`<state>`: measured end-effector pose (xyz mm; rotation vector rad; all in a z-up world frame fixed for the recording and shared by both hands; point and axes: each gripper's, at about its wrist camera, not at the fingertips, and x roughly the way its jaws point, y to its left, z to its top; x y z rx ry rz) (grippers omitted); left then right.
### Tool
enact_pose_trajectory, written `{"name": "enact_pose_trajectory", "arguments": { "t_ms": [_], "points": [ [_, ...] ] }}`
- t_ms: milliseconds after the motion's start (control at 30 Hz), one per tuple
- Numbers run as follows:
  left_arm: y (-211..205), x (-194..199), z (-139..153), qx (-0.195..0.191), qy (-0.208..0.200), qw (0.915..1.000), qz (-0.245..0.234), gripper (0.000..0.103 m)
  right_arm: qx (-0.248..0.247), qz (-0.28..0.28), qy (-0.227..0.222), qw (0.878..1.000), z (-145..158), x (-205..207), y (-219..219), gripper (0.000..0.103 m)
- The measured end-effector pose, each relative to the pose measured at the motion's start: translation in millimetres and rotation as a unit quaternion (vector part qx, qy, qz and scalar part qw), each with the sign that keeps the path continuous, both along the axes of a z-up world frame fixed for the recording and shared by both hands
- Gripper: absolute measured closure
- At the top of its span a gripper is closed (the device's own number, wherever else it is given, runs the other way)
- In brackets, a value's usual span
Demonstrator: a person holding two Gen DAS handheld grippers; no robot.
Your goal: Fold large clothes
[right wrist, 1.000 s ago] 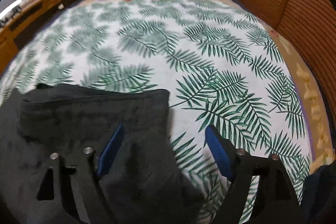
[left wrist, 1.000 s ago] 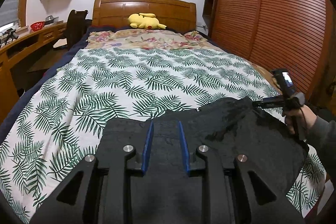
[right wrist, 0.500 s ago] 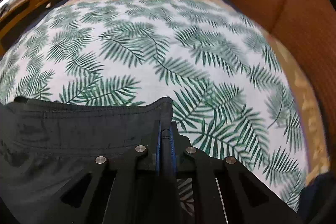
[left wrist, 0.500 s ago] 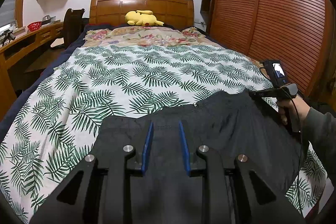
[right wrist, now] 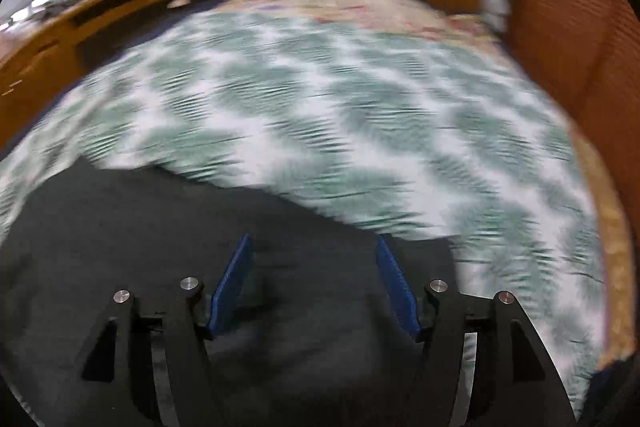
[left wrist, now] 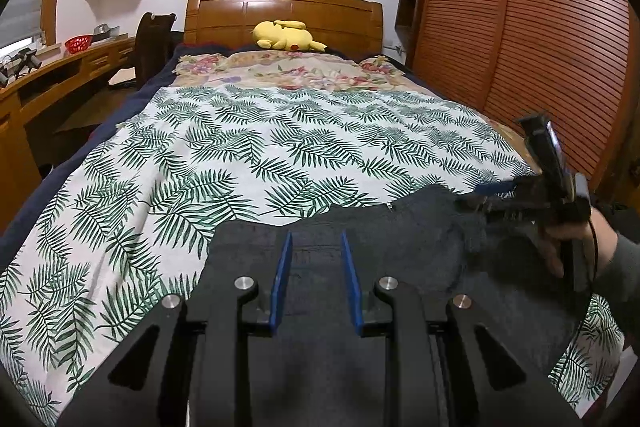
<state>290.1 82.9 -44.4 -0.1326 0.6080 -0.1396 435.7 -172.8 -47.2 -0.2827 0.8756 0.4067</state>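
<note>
A dark grey garment [left wrist: 400,251] lies spread at the near end of the bed, its waistband edge toward the headboard. My left gripper [left wrist: 316,247] hovers over its left part, jaws apart with the cloth showing between the blue pads, holding nothing. In the left wrist view the right gripper [left wrist: 480,193] sits at the garment's right corner, held by a hand. In the blurred right wrist view my right gripper [right wrist: 314,247] is open wide over the dark garment [right wrist: 160,227], empty.
The bed has a white palm-leaf cover [left wrist: 280,147] and a floral pillow area with a yellow plush toy [left wrist: 286,35] by the wooden headboard [left wrist: 284,11]. A wooden wardrobe [left wrist: 540,47] stands on the right, a desk [left wrist: 48,75] and chair on the left.
The right gripper closed on the garment's right corner half a second ago and has now opened and let it go, moving fast. The left gripper stayed open over the cloth.
</note>
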Motion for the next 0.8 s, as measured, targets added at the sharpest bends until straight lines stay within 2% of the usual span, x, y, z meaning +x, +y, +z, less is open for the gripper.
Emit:
{"name": "enact_pose_trajectory", "arguments": {
  "t_ms": [33, 167, 200, 233, 300, 367, 400, 500, 633, 667, 733, 767, 800],
  "points": [
    [1.0, 0.0, -0.2, -0.001, 0.000, 1.0000, 0.001, 0.080, 0.003, 0.010, 0.008, 1.000, -3.7, -3.1, 8.4, 0.038],
    [4.1, -2.0, 0.0, -0.001, 0.000, 1.0000, 0.002, 0.080, -0.050, 0.029, 0.039, 0.998, -36.1, -6.2, 52.7, 0.038],
    [5.2, -2.8, 0.1, -0.001, 0.000, 1.0000, 0.002, 0.080, -0.055, 0.027, 0.040, 0.997, -41.8, -3.0, 57.4, 0.041],
    [5.7, -2.9, 0.1, -0.001, 0.000, 1.0000, 0.003, 0.080, -0.056, 0.026, 0.041, 0.997, -45.0, -1.9, 59.1, 0.045],
    [8.8, -3.9, -0.5, -0.002, 0.000, 1.0000, 0.004, 0.080, -0.054, 0.026, 0.050, 0.997, -52.3, 7.2, 63.5, 0.066],
    [11.8, -3.9, -1.4, -0.003, 0.001, 1.0000, 0.006, 0.080, -0.056, 0.034, 0.051, 0.997, -56.3, 10.8, 66.6, 0.078],
    [13.1, -4.0, -1.7, -0.004, 0.002, 1.0000, 0.007, 0.080, -0.060, 0.038, 0.052, 0.996, -58.0, 12.5, 69.4, 0.082],
    [16.6, -4.2, -3.2, -0.007, 0.003, 0.9999, 0.010, 0.080, -0.071, 0.039, 0.038, 0.996, -57.6, 17.3, 76.1, 0.085],
    [13.7, -4.4, -5.0, -0.005, 0.006, 1.0000, 0.005, 0.080, -0.048, 0.012, 0.029, 0.998, -50.5, 30.9, 74.6, 0.084],
    [12.4, -4.5, -5.4, -0.004, 0.007, 1.0000, 0.003, 0.080, -0.038, 0.005, 0.030, 0.999, -48.7, 34.3, 72.9, 0.080],
    [8.2, -5.5, -7.1, 0.002, 0.011, 0.9999, -0.002, 0.080, -0.030, -0.002, 0.025, 0.999, -43.9, 36.2, 70.5, 0.068],
    [5.5, -6.3, -8.4, 0.006, 0.013, 0.9999, -0.005, 0.080, -0.032, -0.010, 0.020, 0.999, -40.0, 35.2, 68.1, 0.055],
    [2.8, -7.1, -9.8, 0.010, 0.014, 0.9998, -0.007, 0.080, -0.034, -0.016, 0.012, 0.999, -35.2, 32.3, 64.4, 0.048]
  ]
}}
